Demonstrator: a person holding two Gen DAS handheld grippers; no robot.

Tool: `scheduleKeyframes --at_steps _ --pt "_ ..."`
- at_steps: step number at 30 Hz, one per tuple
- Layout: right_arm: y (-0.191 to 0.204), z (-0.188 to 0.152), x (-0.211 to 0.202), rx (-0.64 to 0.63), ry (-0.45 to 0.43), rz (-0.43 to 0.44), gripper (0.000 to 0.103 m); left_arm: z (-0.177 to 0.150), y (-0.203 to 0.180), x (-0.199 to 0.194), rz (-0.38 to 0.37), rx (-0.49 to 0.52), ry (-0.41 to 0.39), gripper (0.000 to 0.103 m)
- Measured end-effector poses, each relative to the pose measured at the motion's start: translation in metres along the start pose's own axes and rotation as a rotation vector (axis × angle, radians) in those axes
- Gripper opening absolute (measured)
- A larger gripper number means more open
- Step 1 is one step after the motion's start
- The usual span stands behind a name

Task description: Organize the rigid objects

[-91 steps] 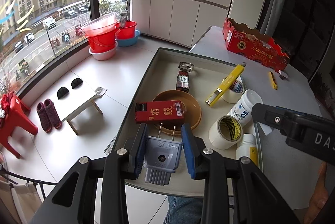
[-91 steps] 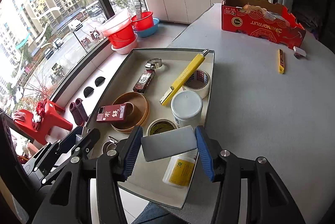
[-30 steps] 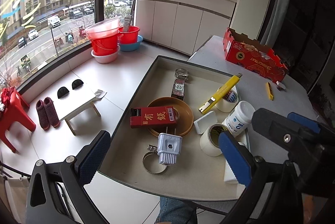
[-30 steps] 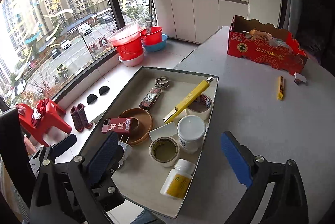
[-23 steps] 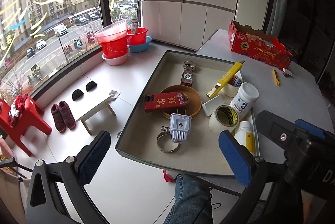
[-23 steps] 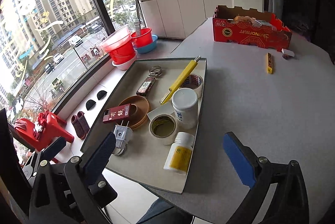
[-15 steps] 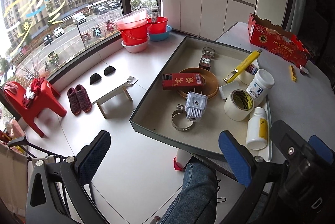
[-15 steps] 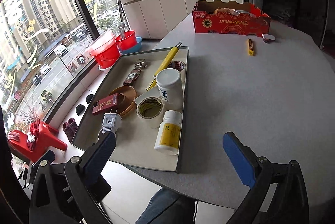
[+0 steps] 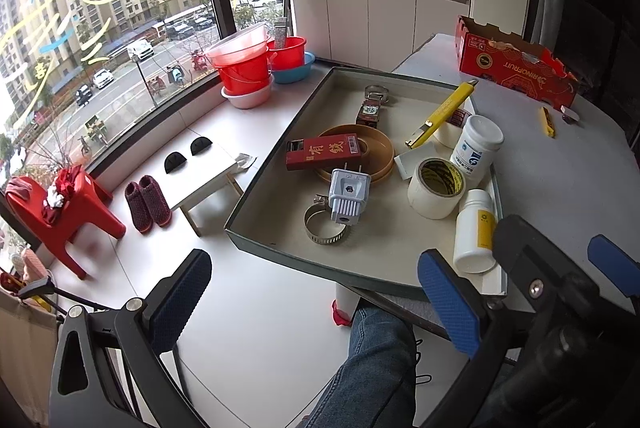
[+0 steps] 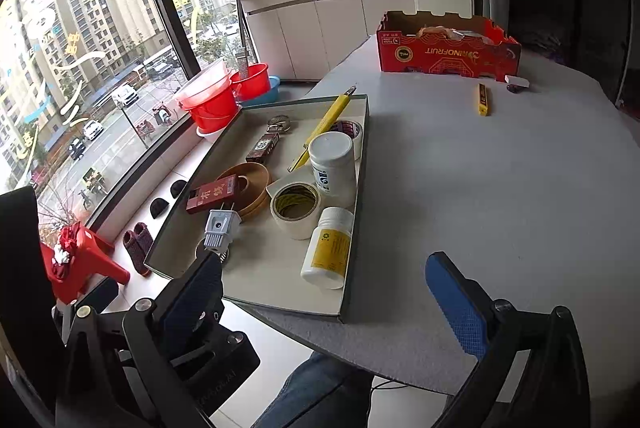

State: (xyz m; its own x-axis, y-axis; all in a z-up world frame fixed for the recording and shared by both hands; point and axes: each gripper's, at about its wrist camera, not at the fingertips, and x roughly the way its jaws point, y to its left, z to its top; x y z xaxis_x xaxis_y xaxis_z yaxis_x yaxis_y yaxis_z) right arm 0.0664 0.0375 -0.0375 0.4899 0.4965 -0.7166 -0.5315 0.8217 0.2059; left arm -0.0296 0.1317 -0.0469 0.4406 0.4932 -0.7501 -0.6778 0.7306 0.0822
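Ahead of the wide-spread left gripper point(image 9: 316, 302), the silver metal hose clamp point(image 9: 326, 228) is half covered by the grey plug adapter point(image 9: 347, 195). The flat white card point(image 9: 409, 162) shows only a corner beside the cream masking-tape roll point(image 9: 436, 188). Small print on the white pill bottle point(image 10: 328, 248) is unreadable.

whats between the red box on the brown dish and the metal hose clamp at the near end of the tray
The grey plug adapter: its prongs point toward the red box, its ribbed end overlaps the hose clamp. Clearest in the left wrist view.
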Motion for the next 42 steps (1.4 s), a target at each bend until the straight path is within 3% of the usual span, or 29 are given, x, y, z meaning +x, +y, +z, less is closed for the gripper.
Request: scheduleKeyframes --at_steps 42 --pt "0.015 -0.002 0.005 -0.074 0.014 -0.026 0.103 0.002 0.006 0.002 -0.029 -0.018 0.007 0.103"
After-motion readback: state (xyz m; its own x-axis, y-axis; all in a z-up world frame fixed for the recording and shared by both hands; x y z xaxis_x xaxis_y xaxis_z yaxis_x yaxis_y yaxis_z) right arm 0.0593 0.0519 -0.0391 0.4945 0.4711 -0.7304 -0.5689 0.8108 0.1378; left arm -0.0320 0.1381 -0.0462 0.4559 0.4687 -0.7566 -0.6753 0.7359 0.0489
